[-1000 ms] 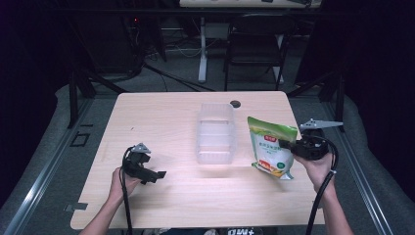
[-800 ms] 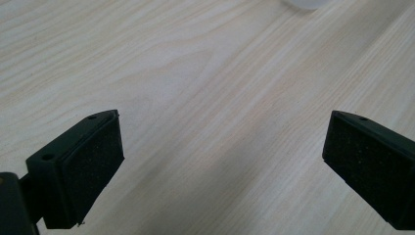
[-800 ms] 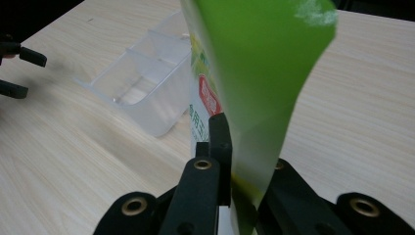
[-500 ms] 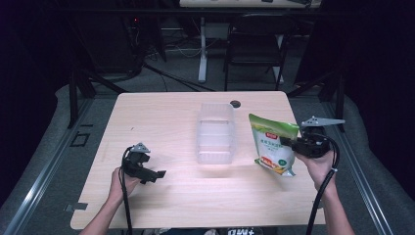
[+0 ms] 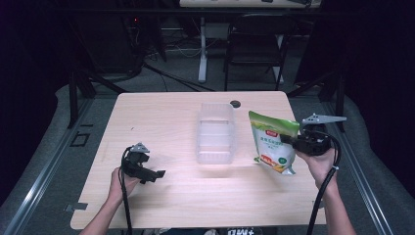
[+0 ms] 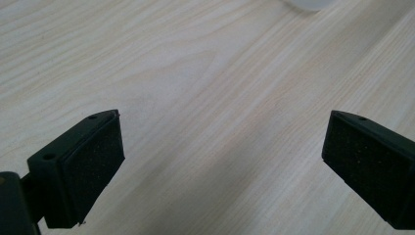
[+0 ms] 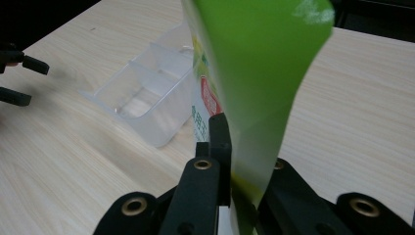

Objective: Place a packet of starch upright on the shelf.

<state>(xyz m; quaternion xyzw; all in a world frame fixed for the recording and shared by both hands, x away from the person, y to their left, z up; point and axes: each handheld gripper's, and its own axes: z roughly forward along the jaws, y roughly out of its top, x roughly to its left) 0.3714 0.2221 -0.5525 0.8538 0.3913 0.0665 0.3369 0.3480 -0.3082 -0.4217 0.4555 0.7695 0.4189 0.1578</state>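
Observation:
A green and white snack bag (image 5: 273, 142) stands nearly upright at the right of the wooden table, its bottom corner near the tabletop. My right gripper (image 5: 293, 143) is shut on the bag's right edge; in the right gripper view the green bag (image 7: 254, 83) rises between the two closed jaws. A clear plastic compartment tray (image 5: 215, 133) lies in the middle of the table, left of the bag (image 7: 147, 98). My left gripper (image 5: 155, 174) rests low at the front left, open, with only bare wood between its pads (image 6: 93, 161).
The wooden table (image 5: 161, 122) has a small black round hole (image 5: 235, 104) near its far edge. A chair (image 5: 254, 49) and desk legs stand on the dark floor behind. Metal rails run along both sides of the table.
The bag and my right gripper have shifted slightly, the bag tilting a little. The left gripper has stayed where it was.

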